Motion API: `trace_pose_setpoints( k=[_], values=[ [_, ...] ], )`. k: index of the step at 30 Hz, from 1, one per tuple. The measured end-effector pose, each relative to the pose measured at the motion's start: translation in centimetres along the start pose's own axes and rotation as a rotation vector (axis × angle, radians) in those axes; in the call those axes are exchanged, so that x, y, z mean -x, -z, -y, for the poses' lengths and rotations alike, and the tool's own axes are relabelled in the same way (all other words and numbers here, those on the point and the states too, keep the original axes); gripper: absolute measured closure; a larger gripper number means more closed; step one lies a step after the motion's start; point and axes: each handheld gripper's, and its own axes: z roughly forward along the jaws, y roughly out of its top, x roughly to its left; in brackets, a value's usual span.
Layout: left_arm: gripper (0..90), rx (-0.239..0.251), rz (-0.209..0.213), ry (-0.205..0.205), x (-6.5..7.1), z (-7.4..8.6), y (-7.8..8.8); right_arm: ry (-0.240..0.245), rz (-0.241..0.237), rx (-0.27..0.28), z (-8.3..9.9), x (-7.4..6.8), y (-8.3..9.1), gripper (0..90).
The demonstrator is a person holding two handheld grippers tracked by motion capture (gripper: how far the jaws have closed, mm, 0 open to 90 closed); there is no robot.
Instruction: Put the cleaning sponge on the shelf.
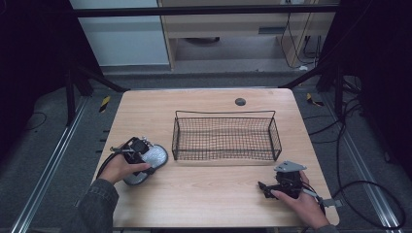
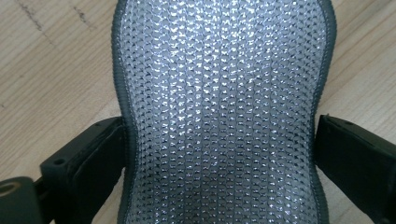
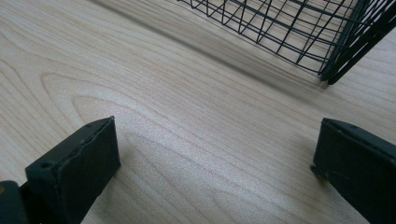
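We note a pale wood worktop (image 1: pixel 204 189) with a black wire basket (image 1: pixel 226 136) standing at its middle, slightly toward the far side, long axis running left to right. A small dark round disc (image 1: pixel 240 101) sits in the worktop surface just beyond the basket, near the far edge. At near left lies a shoe insole (image 1: pixel 148 163) with a silvery mesh top and dark grey stitched edge, flat on the wood, well apart from the basket's left end. The left gripper (image 1: pixel 145 158) is over it, held by the left hand (image 1: pixel 119 167) in a dark denim sleeve (image 1: pixel 94 206). In the left gripper view we see the insole (image 2: pixel 219 112) running up between the two black jaws, which sit at either side of its narrow waist; the left one touches the edge, the right one is at the edge with contact we cannot quite confirm, so we record it as clasping the insole across its width. At near right the right gripper (image 1: pixel 265 189) rests low on the worktop in the right hand (image 1: pixel 303 206), pointing left, near the basket's near-right corner but apart from it. In the right gripper view its jaws stand wide with bare wood (image 3: pixel 196 140) between them, and the basket's corner (image 3: pixel 327 42) shows at upper right. A cable (image 1: pixel 369 194) trails off to the right over the floor.
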Motion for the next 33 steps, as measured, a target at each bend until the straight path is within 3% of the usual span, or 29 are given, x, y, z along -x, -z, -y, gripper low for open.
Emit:
trace_pose_setpoints(
  k=[10,15,20,23,33],
  values=[
    [5.1,0.019,0.027,0.019,-0.3,0.2,-0.2,0.001,0.000,0.000,0.0,0.0,0.0,0.5],
    [9.4,0.035,0.009,-0.016,-0.2,0.4,0.1,0.000,-0.002,0.000,0.0,0.0,0.0,0.5],
    [10.5,0.078,-0.002,-0.034,0.1,0.6,1.3,0.000,-0.002,-0.001,0.0,0.0,0.0,0.5],
    [10.6,0.120,-0.032,-0.063,0.5,0.8,3.0,0.001,0.000,-0.001,0.0,0.0,0.0,0.5],
    [10.7,0.178,-0.079,-0.104,1.5,1.2,5.6,0.000,-0.002,0.000,0.0,0.0,0.0,0.5]
  ],
)
